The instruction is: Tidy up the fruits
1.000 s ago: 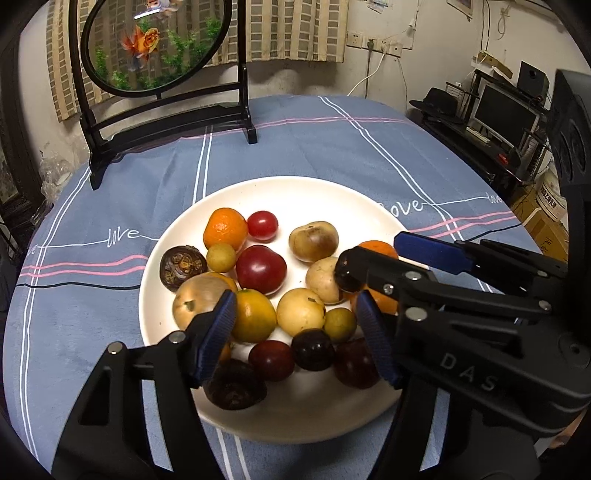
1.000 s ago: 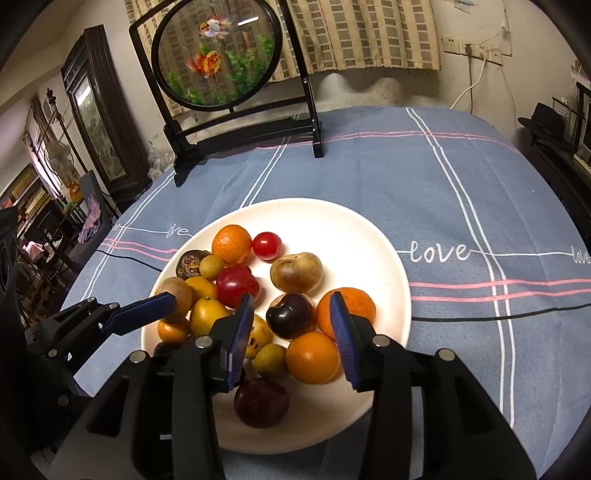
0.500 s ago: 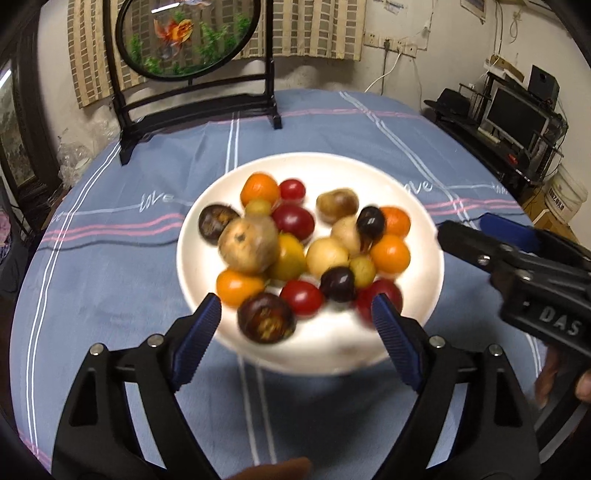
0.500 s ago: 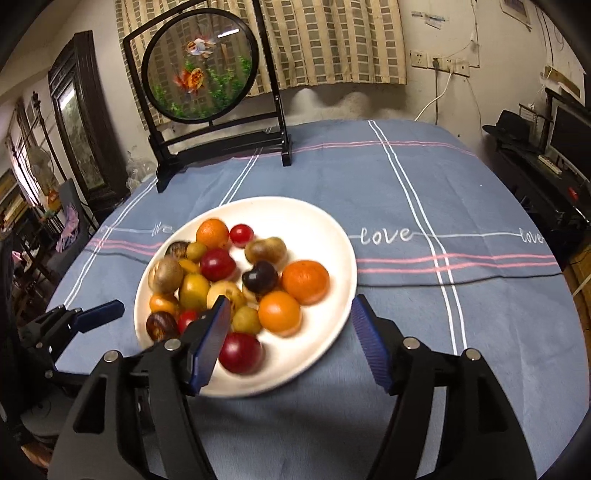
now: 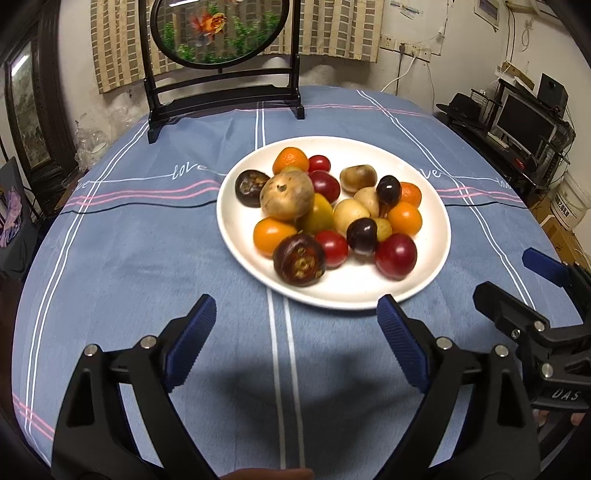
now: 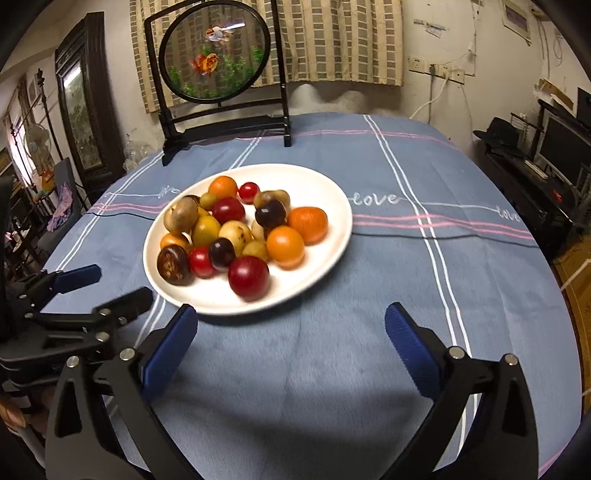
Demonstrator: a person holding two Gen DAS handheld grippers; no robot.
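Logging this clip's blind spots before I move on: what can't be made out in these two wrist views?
- Fruits low in the pile on the plate: both views, covered by those on top.
- Right gripper: left wrist view, cut off by the right edge.
- Plate's near rim and red fruit: right wrist view, blurred.
- Goldfish screen: left wrist view, top cropped by the frame.
- Wall sockets: right wrist view, too small.

White plate (image 5: 436,266) of red, orange, yellow, dark-purple fruits (image 5: 332,210); blue tablecloth (image 5: 147,266) with white-and-pink stripes.
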